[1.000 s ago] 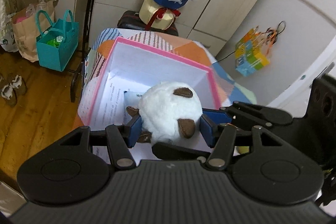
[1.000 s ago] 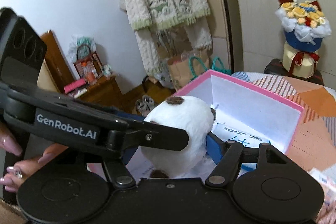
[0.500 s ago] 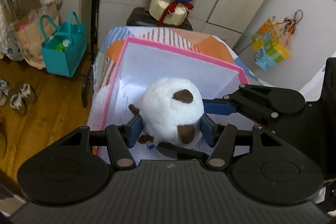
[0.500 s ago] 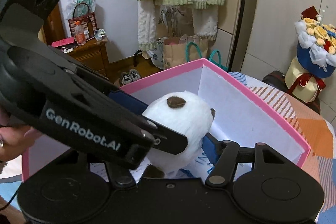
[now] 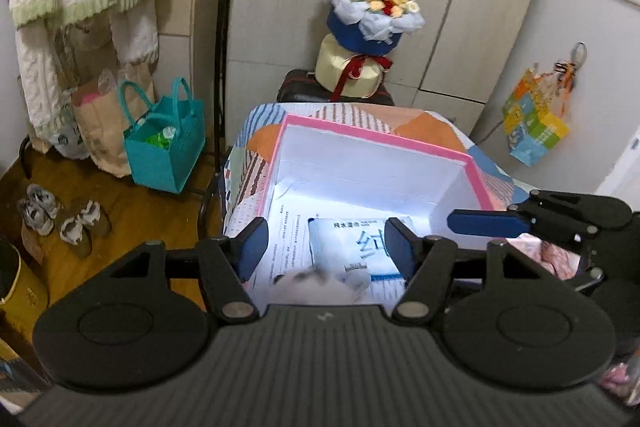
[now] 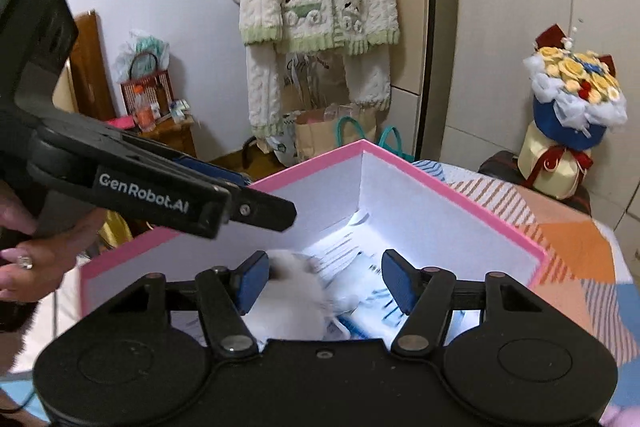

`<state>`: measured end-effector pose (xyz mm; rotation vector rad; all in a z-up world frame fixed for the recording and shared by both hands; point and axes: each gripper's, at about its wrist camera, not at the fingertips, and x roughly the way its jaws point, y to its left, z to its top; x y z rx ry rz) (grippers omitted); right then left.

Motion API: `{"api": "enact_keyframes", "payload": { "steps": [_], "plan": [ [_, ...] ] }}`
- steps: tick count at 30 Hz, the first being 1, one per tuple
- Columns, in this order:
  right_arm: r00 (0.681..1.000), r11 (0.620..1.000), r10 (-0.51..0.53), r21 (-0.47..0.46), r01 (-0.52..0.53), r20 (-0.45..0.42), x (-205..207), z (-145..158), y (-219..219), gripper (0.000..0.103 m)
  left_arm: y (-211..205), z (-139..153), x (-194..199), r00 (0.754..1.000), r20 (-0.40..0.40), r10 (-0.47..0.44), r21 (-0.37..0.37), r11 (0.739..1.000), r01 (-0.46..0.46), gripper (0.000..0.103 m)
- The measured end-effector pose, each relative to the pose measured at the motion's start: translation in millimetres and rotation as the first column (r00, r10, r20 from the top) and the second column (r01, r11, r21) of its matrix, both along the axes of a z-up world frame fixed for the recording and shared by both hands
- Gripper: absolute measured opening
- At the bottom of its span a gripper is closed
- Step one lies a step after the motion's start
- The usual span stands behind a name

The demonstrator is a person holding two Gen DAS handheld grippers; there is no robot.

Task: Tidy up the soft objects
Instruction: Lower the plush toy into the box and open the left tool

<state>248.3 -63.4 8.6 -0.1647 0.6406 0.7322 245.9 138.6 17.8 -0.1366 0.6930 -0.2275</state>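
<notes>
White fluffy plush toy [image 5: 316, 285], blurred, lies low in the frame inside the pink-rimmed white cardboard box [image 5: 376, 141], on printed paper sheets [image 5: 356, 239]. In the right wrist view the toy [image 6: 292, 303] sits lower centre, by the left blue pad. Left gripper [image 5: 326, 247] fingers spread wide, holding nothing. Right gripper [image 6: 320, 281] also wide, nothing gripped. Box rests on a patchwork-patterned cloth [image 5: 424, 125]. Wrapped flower bouquet [image 5: 372, 7] upper centre; teal tote bag [image 5: 164, 151] at left.
</notes>
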Motion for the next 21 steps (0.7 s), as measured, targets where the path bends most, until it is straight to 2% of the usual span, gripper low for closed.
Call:
{"api": "enact_keyframes", "payload": {
  "steps": [6,10,21],
  "plan": [
    [0.999,0.999,-0.034,0.040,0.035,-0.029,-30.2,11.6,-19.2,0.068,-7.6,16.7,-39.1,0.997,0.054,-0.055,0.041,0.998,0.053,0.064],
    [0.998,0.998,-0.057,0.037,0.057,-0.013,-52.3,18.9,-27.9,0.068,-16.5,26.9,-67.1,0.992,0.086,-0.096,0.078,0.993,0.089,0.064],
    [0.996,0.996,-0.088,0.023,0.088,0.014,-118.7,35.4,-54.7,0.068,-39.3,39.4,-130.7,0.979,0.109,-0.172,0.138,0.978,0.156,0.066]
  ]
}}
